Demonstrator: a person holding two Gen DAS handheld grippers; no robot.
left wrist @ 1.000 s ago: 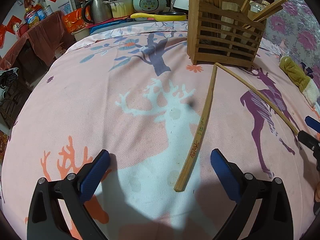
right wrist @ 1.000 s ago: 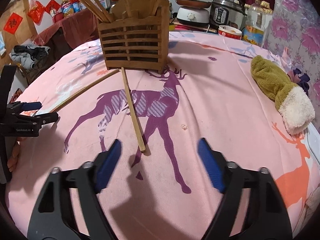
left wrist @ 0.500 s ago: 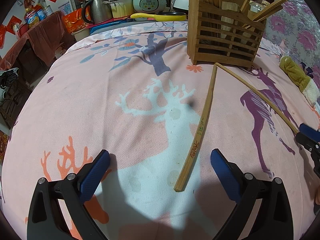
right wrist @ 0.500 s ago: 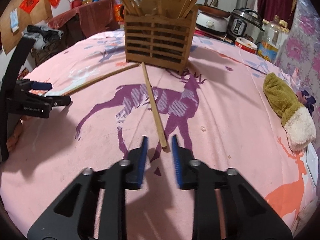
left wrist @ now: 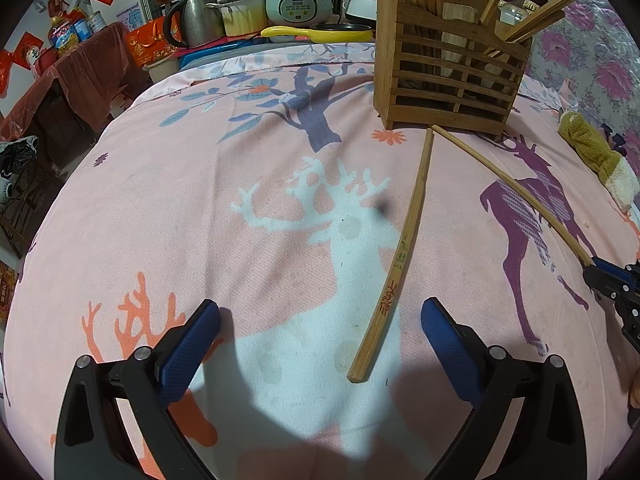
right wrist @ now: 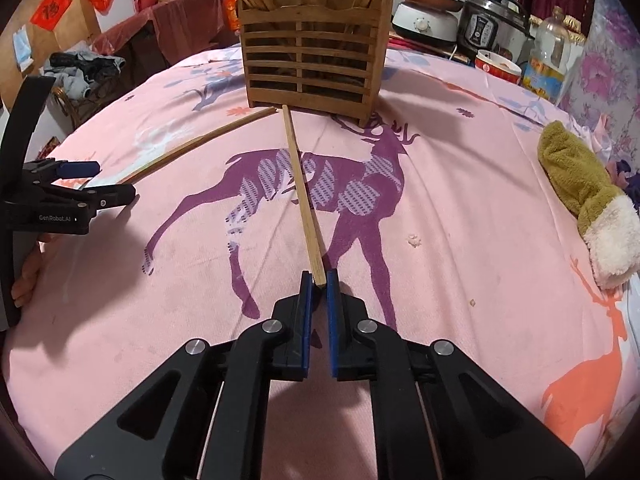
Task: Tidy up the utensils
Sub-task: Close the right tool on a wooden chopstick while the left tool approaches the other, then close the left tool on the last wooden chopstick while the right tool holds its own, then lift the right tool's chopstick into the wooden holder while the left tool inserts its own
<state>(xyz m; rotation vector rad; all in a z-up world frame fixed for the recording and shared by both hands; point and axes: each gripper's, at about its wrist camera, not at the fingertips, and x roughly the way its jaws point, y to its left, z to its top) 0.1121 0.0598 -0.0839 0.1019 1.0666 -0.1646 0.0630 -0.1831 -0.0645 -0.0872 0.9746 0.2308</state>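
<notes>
A wooden slatted holder full of chopsticks stands at the far side of the pink deer-print cloth. Two long chopsticks lie in front of it, far ends nearly touching. My right gripper is closing tight on the near end of the plain chopstick, and its pads press on it. That gripper also shows at the left wrist view's right edge. The printed chopstick lies flat, its near end between the spread fingers of my open left gripper, untouched.
An olive and white plush mitten lies near the cloth's right edge. Behind the table stand a rice cooker, a kettle, a pressure cooker and a bottle. A hand holds the left gripper.
The right gripper's jaws went from wide open to shut on the near end of the plain chopstick, and it rolled slightly. The left gripper and the printed chopstick stayed put.
</notes>
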